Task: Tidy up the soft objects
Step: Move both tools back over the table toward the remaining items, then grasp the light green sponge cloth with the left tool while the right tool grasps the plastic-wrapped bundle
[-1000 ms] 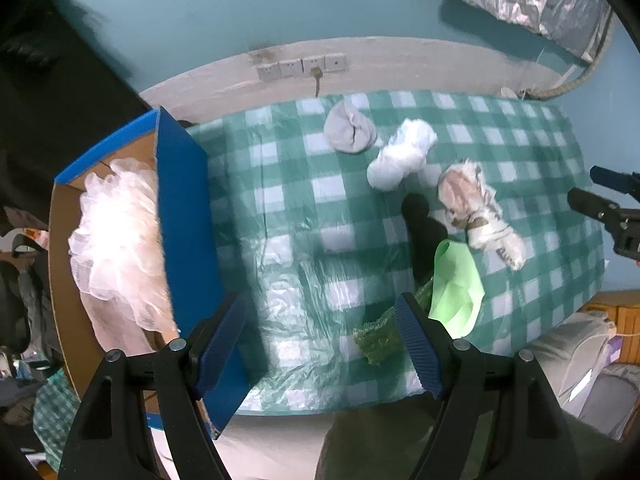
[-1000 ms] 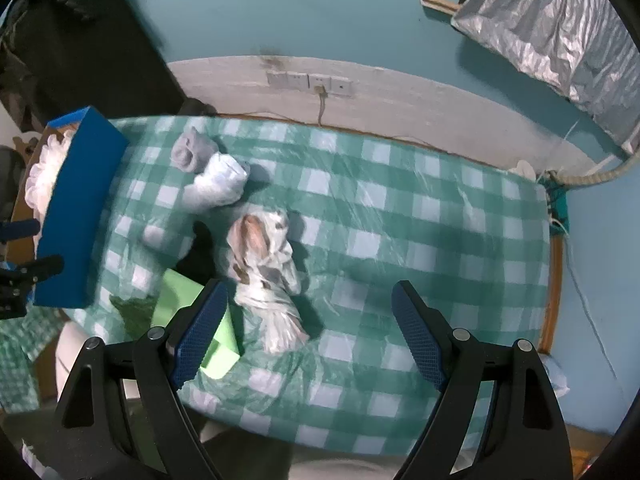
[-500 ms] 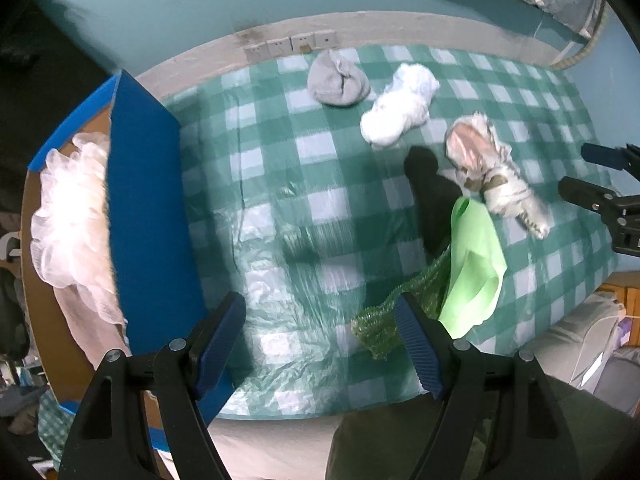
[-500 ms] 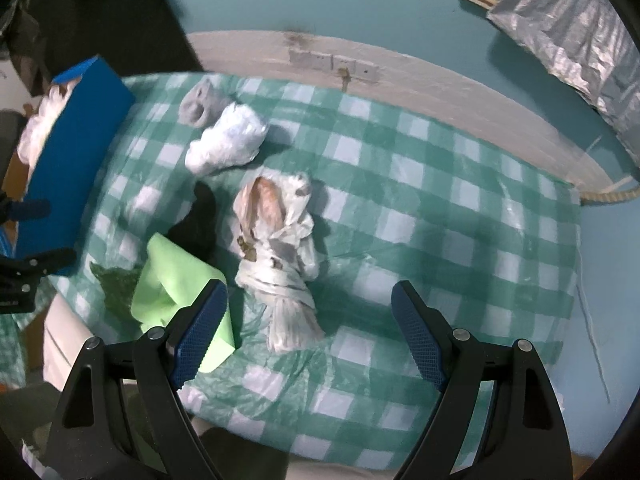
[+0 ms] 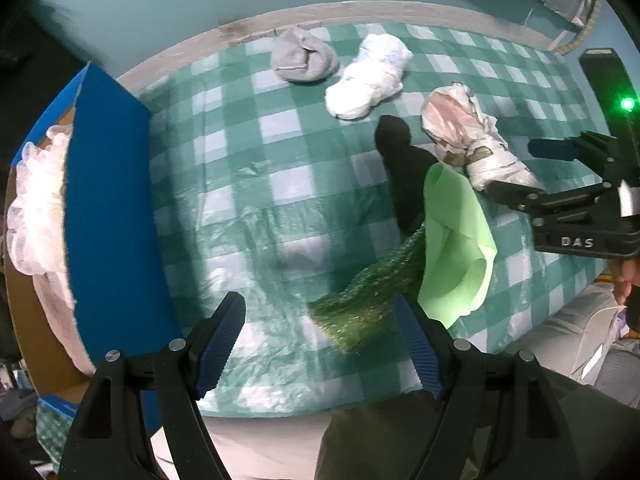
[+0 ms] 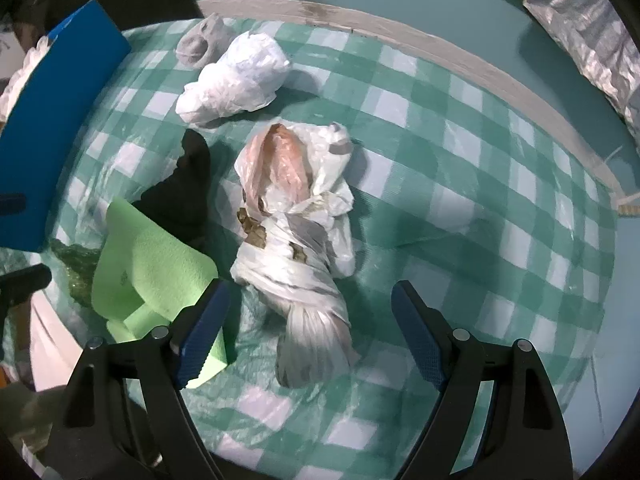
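**Now grab the soft things, one claw each**

Both claws are open and hold nothing. Go down slowly and pinch the middle. The right claw (image 6: 308, 320) hangs over the tied plastic bag (image 6: 296, 248), between its jaws. The left claw (image 5: 320, 344) has the green scrubby cloth (image 5: 368, 300) just inside. The blue box (image 5: 108, 208) waits on the desk (image 5: 240, 152).

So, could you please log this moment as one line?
left gripper: open, over green mesh | right gripper: open, over tied plastic bundle
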{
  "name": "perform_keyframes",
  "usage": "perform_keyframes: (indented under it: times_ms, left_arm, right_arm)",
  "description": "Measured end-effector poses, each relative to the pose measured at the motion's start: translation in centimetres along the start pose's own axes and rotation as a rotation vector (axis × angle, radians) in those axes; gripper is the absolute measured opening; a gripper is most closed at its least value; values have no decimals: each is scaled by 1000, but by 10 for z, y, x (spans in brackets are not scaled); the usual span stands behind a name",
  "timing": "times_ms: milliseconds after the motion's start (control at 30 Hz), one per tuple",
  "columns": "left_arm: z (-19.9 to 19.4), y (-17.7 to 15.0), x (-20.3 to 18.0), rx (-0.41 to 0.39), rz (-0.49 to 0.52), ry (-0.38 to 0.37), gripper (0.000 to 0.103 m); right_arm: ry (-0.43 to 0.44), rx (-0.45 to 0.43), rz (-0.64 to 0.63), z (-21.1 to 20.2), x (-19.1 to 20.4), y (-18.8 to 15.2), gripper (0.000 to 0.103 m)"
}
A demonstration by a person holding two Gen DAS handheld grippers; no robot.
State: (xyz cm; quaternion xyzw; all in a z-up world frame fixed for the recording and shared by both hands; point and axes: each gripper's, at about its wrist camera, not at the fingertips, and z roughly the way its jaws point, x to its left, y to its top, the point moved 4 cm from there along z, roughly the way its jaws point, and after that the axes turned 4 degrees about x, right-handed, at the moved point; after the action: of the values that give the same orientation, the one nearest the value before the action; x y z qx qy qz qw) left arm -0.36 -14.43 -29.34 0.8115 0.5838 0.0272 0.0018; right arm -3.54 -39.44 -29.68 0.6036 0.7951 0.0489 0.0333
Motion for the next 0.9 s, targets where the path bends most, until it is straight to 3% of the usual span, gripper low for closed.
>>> perform_keyframes:
  times_ms: [100, 167, 233, 667, 900]
  left_arm:
    - [2, 1, -5, -2, 14, 4, 79]
    - [2, 2, -8, -2, 16, -2, 79]
    - [2, 3, -11, -6, 18, -14, 79]
    - [1, 17, -53, -25, 58, -69, 81]
    - [15, 18, -88, 4, 92, -87, 82]
  right_arm:
    - [-3, 11, -26, 7, 4, 1, 74]
    - [0, 30, -39, 12, 7, 0, 54]
    - [19, 43, -38, 15, 8, -4, 42]
    - [44, 9, 38, -16, -26, -42, 38]
    - [54, 4, 76, -23, -42, -58, 37]
